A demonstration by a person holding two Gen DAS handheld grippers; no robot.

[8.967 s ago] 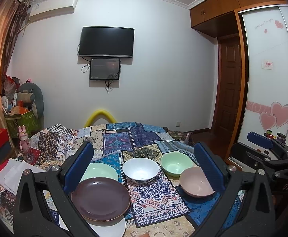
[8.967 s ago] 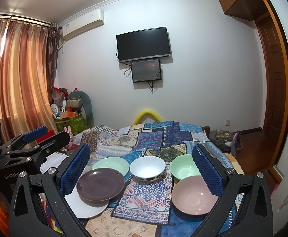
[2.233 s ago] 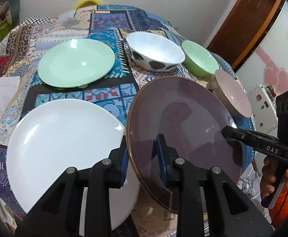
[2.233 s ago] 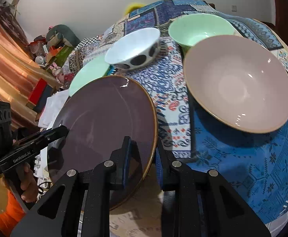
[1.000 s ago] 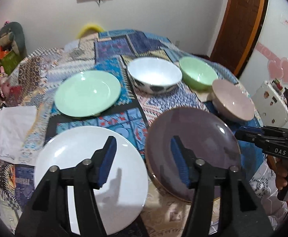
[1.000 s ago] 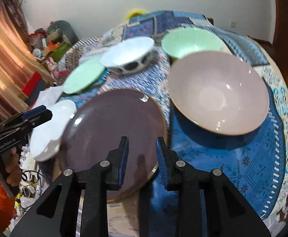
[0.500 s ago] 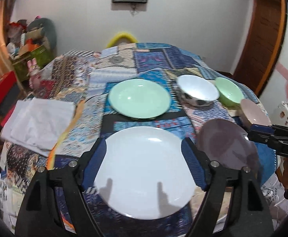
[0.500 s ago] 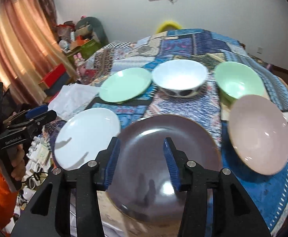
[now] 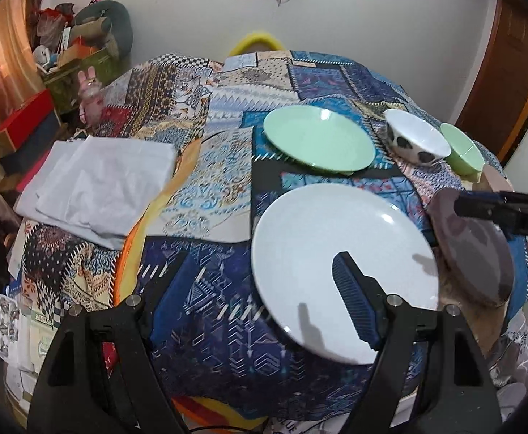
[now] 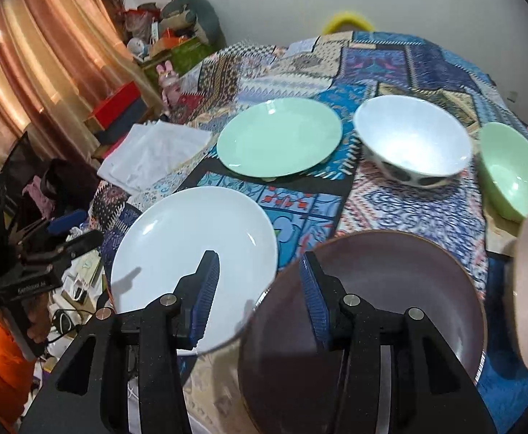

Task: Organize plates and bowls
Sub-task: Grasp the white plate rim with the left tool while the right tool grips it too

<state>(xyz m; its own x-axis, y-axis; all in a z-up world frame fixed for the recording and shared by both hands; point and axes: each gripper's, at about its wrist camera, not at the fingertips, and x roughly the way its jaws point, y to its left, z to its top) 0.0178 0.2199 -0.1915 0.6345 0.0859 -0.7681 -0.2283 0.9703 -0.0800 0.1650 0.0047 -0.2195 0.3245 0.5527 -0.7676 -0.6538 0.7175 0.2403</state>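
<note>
Brown plate (image 10: 390, 289) flat, face up | beside white plate (image 10: 191, 246)

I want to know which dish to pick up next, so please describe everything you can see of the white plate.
The white plate is round, plain and shallow, with a glossy surface like glazed ceramic or melamine, and nothing lies on it. It rests flat on the patterned cloth near the front edge, apart from the green plate behind it and beside the dark purple plate. Shadows of gripper fingers fall on it. The left gripper is open, one finger over the plate; whether it touches cannot be told.
</note>
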